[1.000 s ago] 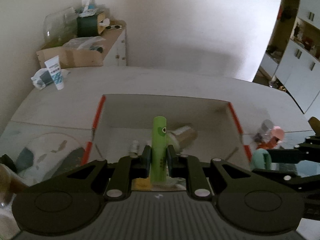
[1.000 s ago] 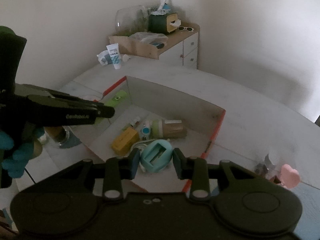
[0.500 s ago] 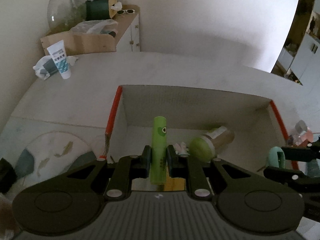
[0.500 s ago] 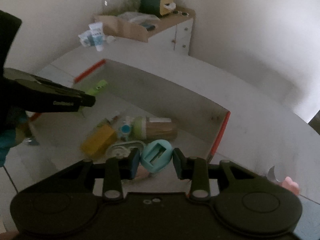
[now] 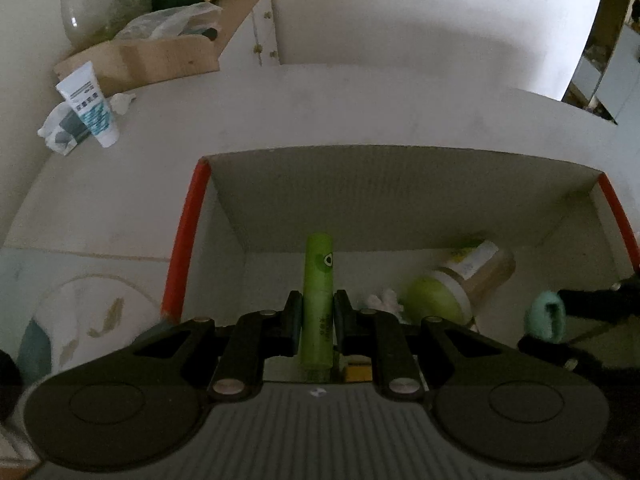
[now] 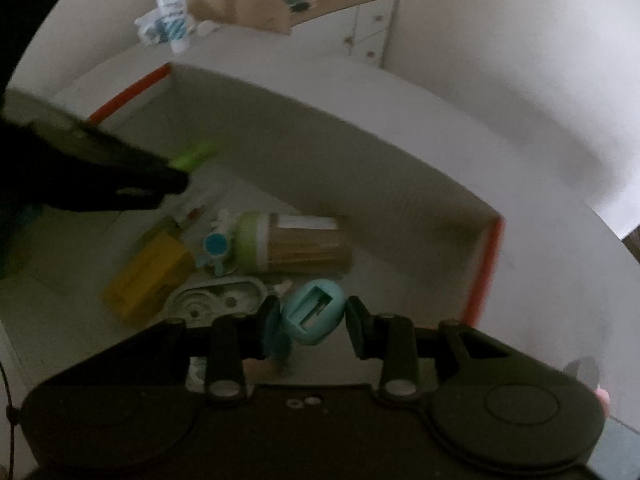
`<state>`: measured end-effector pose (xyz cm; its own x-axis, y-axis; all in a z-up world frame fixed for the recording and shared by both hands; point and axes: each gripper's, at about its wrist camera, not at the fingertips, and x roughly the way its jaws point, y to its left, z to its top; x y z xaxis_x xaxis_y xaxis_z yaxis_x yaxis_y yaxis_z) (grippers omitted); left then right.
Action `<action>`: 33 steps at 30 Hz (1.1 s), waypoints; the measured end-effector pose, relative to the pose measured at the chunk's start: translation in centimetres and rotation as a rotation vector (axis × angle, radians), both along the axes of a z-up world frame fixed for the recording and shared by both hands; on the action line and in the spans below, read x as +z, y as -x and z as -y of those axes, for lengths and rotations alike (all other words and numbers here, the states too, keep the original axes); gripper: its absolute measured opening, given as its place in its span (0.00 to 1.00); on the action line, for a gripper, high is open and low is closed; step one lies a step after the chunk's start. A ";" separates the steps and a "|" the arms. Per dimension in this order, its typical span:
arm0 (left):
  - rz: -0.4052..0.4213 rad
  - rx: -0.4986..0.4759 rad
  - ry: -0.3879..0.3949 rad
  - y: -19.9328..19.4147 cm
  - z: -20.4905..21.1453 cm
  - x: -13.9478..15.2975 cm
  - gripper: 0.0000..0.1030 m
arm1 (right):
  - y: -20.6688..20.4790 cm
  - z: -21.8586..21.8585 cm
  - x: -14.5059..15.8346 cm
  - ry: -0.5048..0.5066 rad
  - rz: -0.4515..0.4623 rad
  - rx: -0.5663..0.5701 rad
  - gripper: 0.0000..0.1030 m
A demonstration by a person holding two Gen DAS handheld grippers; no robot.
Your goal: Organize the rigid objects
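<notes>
My left gripper [image 5: 316,314] is shut on a slim green tube [image 5: 318,280] with an eye printed on it, held upright over the left part of the open cardboard box [image 5: 400,184]. My right gripper [image 6: 312,316] is shut on a small teal oval object [image 6: 312,312] with a rectangular slot, low over the box's right half. In the left wrist view the teal object [image 5: 547,314] shows at the right edge. In the right wrist view the green tube [image 6: 194,157] sticks out past the dark left gripper.
Inside the box lie a green-lidded jar [image 6: 296,244], a yellow packet [image 6: 148,274], a white moulded case [image 6: 216,298] and a small blue-capped item [image 6: 216,245]. The box has orange side edges [image 5: 184,240]. A white tube [image 5: 90,108] stands at the table's far left by a cluttered cabinet [image 5: 240,12].
Both grippers have come forward and down toward the box, which now fills more of each view. Each keeps its hold on its object.
</notes>
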<state>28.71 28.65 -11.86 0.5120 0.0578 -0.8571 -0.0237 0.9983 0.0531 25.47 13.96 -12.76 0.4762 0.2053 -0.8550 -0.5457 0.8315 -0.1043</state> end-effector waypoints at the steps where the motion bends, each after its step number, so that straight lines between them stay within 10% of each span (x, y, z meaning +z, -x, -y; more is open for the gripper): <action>1: -0.006 -0.004 -0.001 -0.3 0.1 -0.1 0.16 | 0.0 -0.3 -0.2 0.008 -0.009 0.004 0.34; 14: -0.153 -0.007 0.056 -2.4 -0.2 -2.0 0.16 | -0.9 -0.9 -1.7 0.045 -0.079 -0.005 0.35; 33: -0.115 -0.030 0.067 0.1 1.0 -0.3 0.16 | 1.4 0.4 0.5 -0.057 -0.053 -0.006 0.60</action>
<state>28.65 27.66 -12.11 0.4111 -0.0157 -0.9115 0.0087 0.9999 -0.0132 24.07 13.57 -12.28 0.4321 0.2515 -0.8660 -0.5438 0.8388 -0.0277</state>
